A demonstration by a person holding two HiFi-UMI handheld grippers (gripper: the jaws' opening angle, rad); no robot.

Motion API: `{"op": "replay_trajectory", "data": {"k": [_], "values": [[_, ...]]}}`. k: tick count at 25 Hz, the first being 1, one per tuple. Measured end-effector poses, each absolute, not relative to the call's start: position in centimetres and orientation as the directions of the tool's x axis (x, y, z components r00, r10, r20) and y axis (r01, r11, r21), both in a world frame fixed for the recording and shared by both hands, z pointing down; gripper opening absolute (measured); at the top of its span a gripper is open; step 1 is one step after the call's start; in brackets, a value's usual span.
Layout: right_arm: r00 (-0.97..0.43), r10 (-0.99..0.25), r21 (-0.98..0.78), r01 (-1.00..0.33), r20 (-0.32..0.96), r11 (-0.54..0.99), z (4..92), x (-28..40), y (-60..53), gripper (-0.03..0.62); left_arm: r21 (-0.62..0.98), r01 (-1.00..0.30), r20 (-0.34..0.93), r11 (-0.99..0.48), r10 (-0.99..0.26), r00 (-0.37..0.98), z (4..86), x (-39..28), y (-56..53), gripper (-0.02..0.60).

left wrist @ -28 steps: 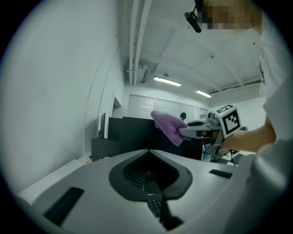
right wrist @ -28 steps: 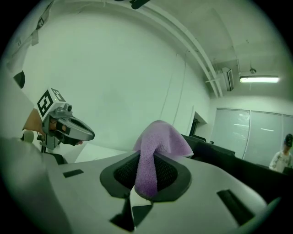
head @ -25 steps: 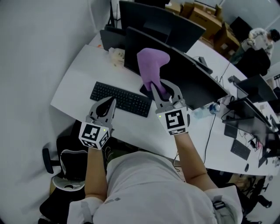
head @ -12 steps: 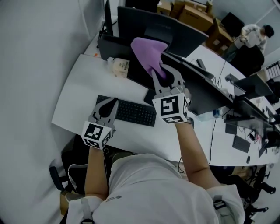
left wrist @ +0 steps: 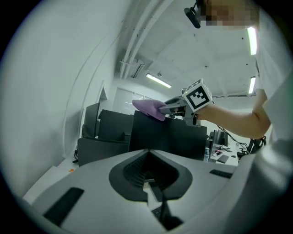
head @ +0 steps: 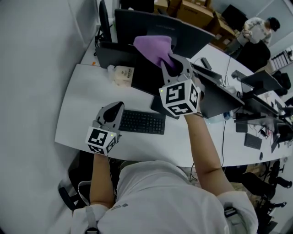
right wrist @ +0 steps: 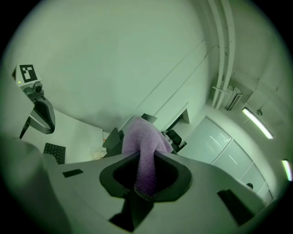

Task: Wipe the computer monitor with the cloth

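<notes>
Pinching the fluffy purple cloth (right wrist: pixel 143 151) tight between both jaws, the right tongs (head: pixel 176 65) are raised at arm's length toward 12 o'clock. The free bulk of the cloth is bunched ahead of the tips, at the top edge of the wide black computer monitor (head: pixel 145 78). Held that high and from the front, the cloth looks placed to start a pass at the upper rim and be drawn down or across the screen. Whether it presses on the screen or only drapes over the rim I cannot tell.

The left tongs (head: pixel 117 108) hang low at 8 o'clock, jaws brought together with nothing between them, tips near the left end of the flat black keyboard (head: pixel 143 122). That reads as a parked pose, out of the wiping arm's way.

The monitor stands toward the back of the curved white desk (head: pixel 84 98), with the keyboard in front of it at 6 o'clock. A small pale packet (head: pixel 122 75) lies just beside the monitor's left edge at 10 o'clock.

Counted: 2 tongs, 1 cloth, 1 keyboard, 1 packet. A 2nd black monitor (head: pixel 155 25) stands behind the 1st at 12 o'clock. More screens line the next desk toward 3 o'clock, too crowded to number. 1 person in pale clothes (head: pixel 256 32) stands well apart at 1 o'clock, near brown cardboard boxes (head: pixel 192 10).
</notes>
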State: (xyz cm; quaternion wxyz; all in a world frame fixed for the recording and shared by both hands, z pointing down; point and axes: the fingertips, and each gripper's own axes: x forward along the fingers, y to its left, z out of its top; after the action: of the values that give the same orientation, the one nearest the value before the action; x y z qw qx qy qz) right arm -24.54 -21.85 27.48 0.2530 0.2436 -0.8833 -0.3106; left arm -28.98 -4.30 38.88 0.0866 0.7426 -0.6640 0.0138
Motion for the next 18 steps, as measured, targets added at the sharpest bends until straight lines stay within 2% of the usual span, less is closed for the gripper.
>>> {"op": "replay_trajectory", "data": {"k": [9, 18], "values": [[-0.725, -0.604, 0.699, -0.24, 0.332, 0.674, 28.2, -27.1, -23.4, 0.074, 0.132, -0.982, 0.127, -0.132, -0.981, 0.149, 39.5, -29.7, -5.9, 0.0], [-0.718, -0.59, 0.687, -0.216, 0.37, 0.693, 28.5, -26.7, -23.5, 0.074, 0.134, -0.981, 0.13, -0.143, -0.978, 0.16, 39.8, -29.3, -6.1, 0.0]]}}
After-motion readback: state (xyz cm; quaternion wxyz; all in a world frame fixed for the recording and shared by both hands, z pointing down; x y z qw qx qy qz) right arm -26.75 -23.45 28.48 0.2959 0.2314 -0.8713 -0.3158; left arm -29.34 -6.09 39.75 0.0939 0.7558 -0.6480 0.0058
